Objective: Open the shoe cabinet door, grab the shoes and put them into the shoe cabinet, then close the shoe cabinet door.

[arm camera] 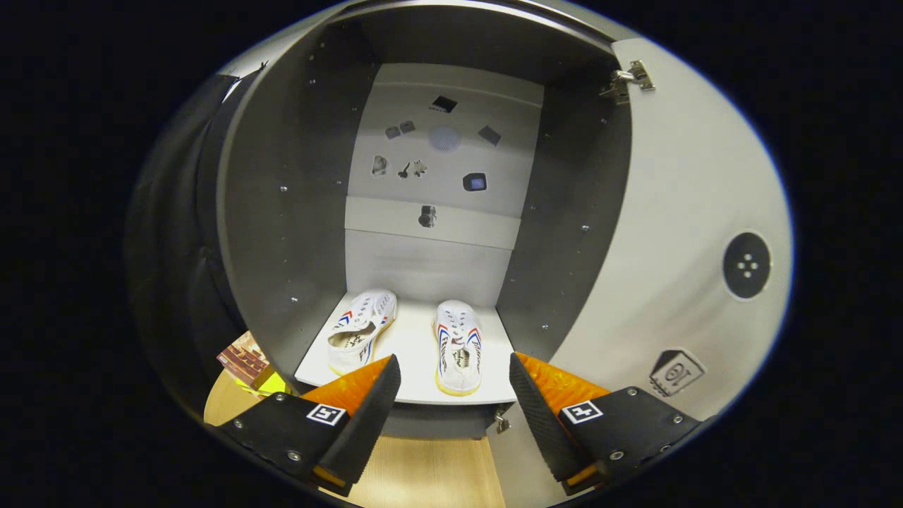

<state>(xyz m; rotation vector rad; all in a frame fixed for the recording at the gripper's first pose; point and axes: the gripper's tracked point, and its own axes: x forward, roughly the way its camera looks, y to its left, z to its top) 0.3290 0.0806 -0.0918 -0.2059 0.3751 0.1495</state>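
Gripper view: the 2 shoes sit side by side on the bottom shelf [416,353] of the shoe cabinet [282,212], toes pointing to the back panel, heels toward the camera. The left shoe [361,330] is angled a little, its heel partly hidden behind the gripper's left finger; the right shoe [458,347] lies straight, its long axis running front to back, just ahead of the gap between the fingers. The shoes are near each other but apart.

The gripper [455,395] is spread wide and has hold of nothing — both ribbed black fingers [370,416] stand clear of the shelf edge, in front of the cabinet mouth.

With both shoes inside, the remaining step looks to be closing the door [677,233]. It stands swung open on the right side, hinge [630,79] at the top of the right wall, its pale inner face running outward past the right finger. So the thing that matters now lies to the right of the fingers, not ahead — the right finger is the nearer one, and the push would have to go leftward across the opening.

Lower left, outside the cabinet, a small patterned box [243,360] rests on the wooden floor [423,473].
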